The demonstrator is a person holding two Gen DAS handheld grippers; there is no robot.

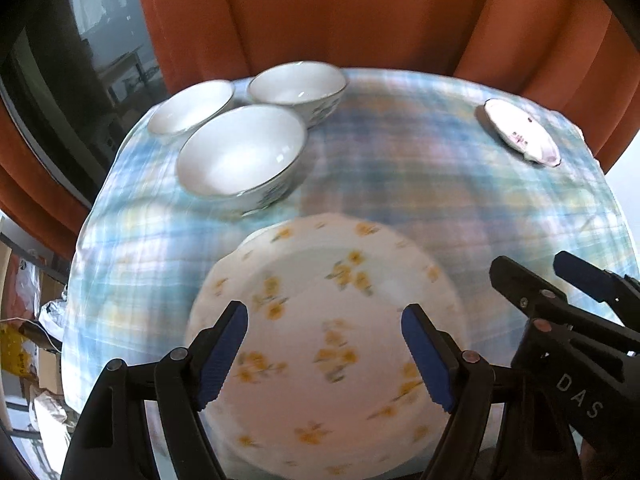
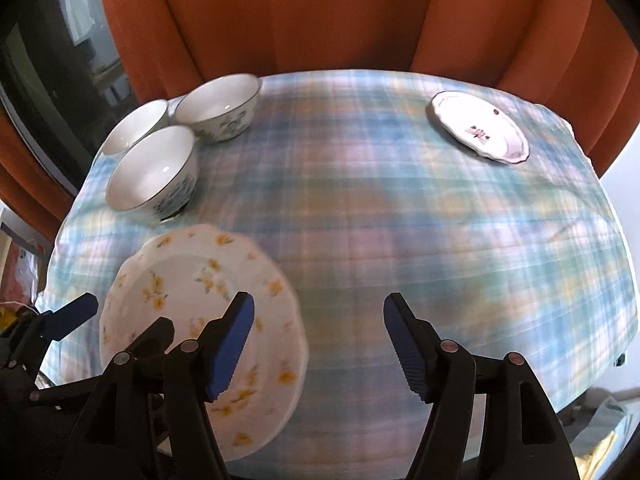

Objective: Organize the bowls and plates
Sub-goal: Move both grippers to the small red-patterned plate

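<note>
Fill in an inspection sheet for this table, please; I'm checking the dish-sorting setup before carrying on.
Surface: table under a blue plaid tablecloth, slightly wrinkled at the right edge.
Job's things: three white bowls clustered at the far left, upright and empty; yellow-flowered plate at the near left, another rim peeking out under it in the left view; small pink-flowered plate alone at the far right.
Clutter: nothing seen on the table.
Grippers: left tool open above the yellow-flowered plate, holding nothing; right tool open over bare cloth, empty.
Cables: nothing seen.
Surroundings: orange curtain behind, dark window at left, boxes and bags on the floor at left.
</note>
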